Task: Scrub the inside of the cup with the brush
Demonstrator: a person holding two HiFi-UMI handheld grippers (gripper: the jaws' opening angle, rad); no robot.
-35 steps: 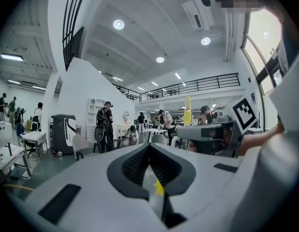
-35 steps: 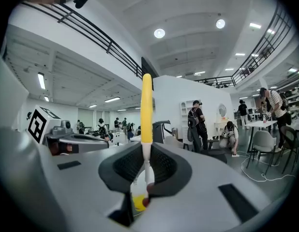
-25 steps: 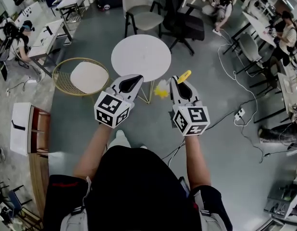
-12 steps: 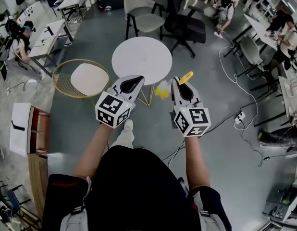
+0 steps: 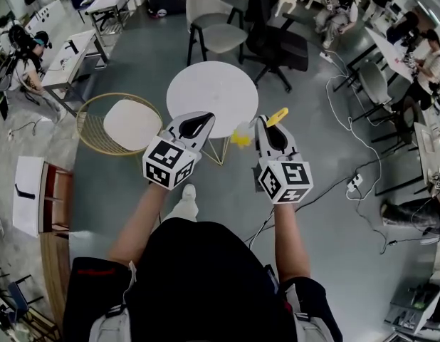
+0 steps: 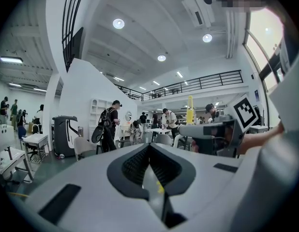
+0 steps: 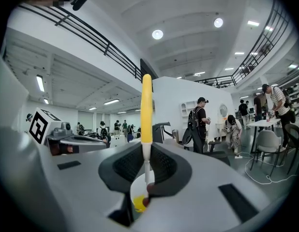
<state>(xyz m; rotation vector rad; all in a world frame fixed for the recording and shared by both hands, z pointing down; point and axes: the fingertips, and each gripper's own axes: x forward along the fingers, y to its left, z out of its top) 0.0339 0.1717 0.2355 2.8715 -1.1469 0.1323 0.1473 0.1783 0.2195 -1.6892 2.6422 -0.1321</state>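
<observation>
My right gripper (image 5: 268,125) is shut on a brush (image 5: 275,115). Its yellow handle (image 7: 146,110) sticks out forward past the jaws, and its pale and yellow head (image 5: 239,135) hangs to the left of the fingers. The left gripper (image 5: 198,122) is held level beside it, shut, with nothing gripped that I can make out (image 6: 150,151). Both are in the air over the floor, short of a white round table (image 5: 211,90). No cup shows plainly in any view.
A gold wire-frame chair with a pale seat (image 5: 120,122) stands left of the table. Behind it are a grey chair (image 5: 213,20) and a black office chair (image 5: 277,45). Cables (image 5: 348,120) lie on the floor at the right. People work at desks around the room.
The table and chairs have slid slightly down and right in the head view as the person steps forward. Both grippers keep their pose and grip.
</observation>
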